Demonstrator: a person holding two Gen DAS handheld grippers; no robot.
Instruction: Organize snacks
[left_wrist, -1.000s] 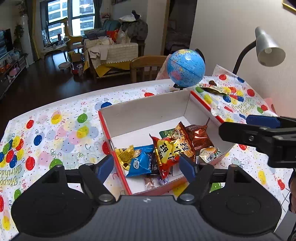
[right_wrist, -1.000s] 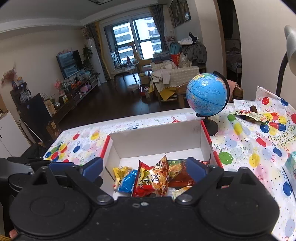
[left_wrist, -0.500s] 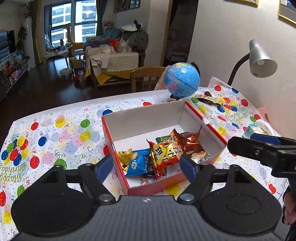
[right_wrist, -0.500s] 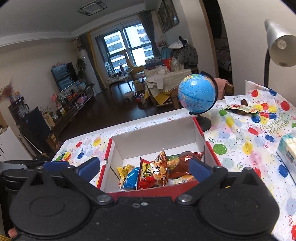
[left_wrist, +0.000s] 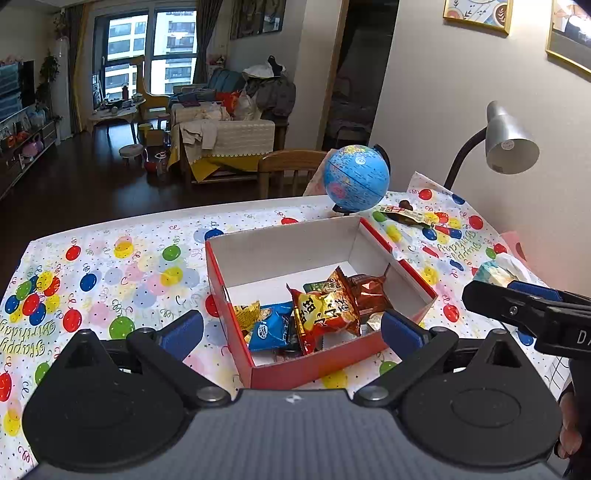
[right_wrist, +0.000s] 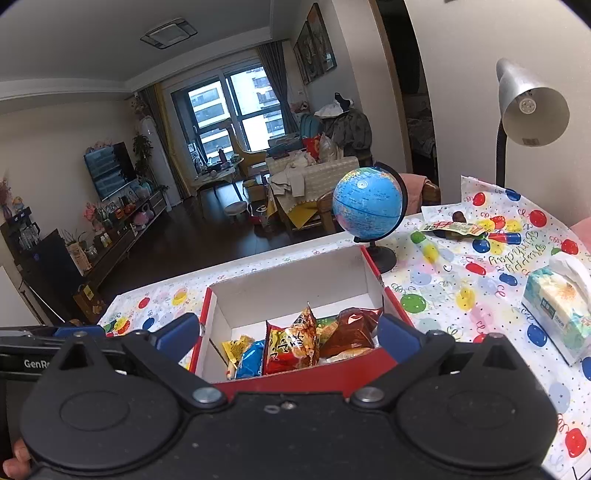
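Both grippers pulled back & up from red box (left_wrist: 317, 363) over last sec; left gripper (left_wrist: 291, 330) prev. low over the snack packets (left_wrist: 325, 310), now box sits smaller & whole near wall in view; right gripper (right_wrist: 288, 334) likewise raised, box front wall (right_wrist: 295, 376) now showing below packets; tissue pack (right_wrist: 557, 314) now fully in right view, prev. only at edge; lamp (right_wrist: 532, 110) head more in frame.

Black grippers (left_wrist: 291, 332) — blue fingertip pads (left_wrist: 183, 332)

Snack packets (left_wrist: 314, 314) in box (left_wrist: 332, 363); globe (left_wrist: 356, 178) behind; tissue pack (right_wrist: 557, 314) right.
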